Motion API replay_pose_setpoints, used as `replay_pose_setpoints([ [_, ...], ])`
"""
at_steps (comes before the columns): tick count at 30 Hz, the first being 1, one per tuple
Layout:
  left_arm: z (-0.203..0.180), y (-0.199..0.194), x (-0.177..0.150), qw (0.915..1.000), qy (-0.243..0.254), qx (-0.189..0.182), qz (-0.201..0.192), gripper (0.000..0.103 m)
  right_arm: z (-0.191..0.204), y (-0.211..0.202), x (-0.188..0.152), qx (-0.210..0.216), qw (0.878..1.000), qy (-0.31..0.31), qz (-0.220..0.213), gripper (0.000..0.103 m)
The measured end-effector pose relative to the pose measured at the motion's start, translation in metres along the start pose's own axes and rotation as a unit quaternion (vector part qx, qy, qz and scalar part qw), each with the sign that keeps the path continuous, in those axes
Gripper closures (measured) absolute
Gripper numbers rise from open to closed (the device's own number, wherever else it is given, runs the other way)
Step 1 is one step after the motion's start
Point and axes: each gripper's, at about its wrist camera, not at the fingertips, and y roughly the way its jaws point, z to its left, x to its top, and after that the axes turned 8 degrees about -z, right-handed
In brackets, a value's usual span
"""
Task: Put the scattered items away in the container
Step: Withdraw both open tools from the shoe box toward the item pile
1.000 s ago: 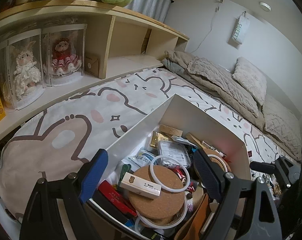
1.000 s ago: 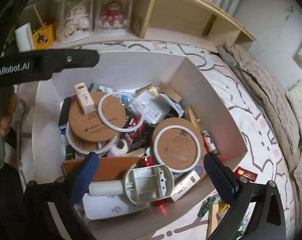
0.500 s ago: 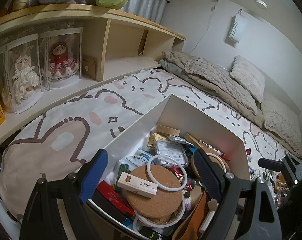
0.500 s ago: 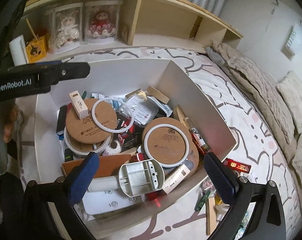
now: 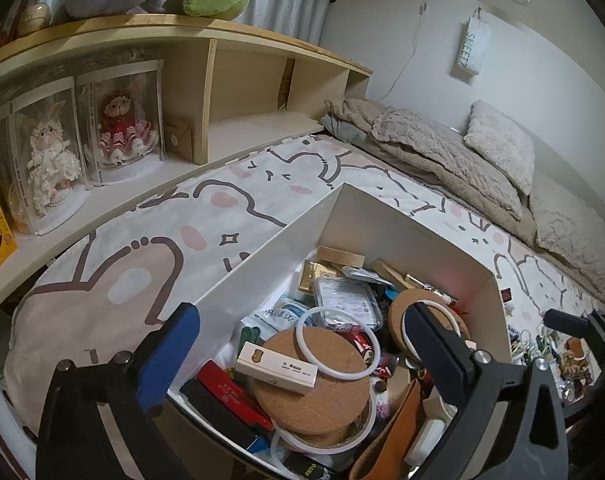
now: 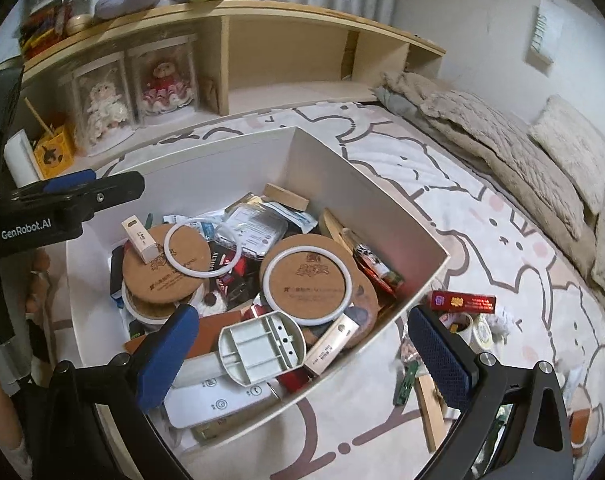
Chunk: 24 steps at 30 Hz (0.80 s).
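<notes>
The left gripper [image 5: 302, 344] tilts down over the white container [image 6: 386, 200] on the bed [image 5: 102, 248], jaws just opened wide, holding nothing. The container is crowded to its walls. The right gripper [image 6: 302, 352] straddles its near right corner, spread and empty. Scattered items [image 6: 462, 304] lie beyond; some are half hidden.

White device [image 6: 218, 400] half under grey tray [image 6: 262, 346], coaster print [image 6: 308, 278] illegible, floor clutter [image 5: 542, 344] too small to identify

Container [image 6: 382, 208] on the bed [image 6: 442, 184]; loose items [image 6: 462, 304] just right.
</notes>
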Motion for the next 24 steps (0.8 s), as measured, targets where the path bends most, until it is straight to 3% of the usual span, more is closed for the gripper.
replay_pose_setpoints([
  [24, -0.017, -0.008, -0.001, 0.9998, 0.018, -0.009, -0.006, 0.0, -0.033, -0.034, -0.01, -0.023, 0.994, 0.096, -0.054, 0.0],
])
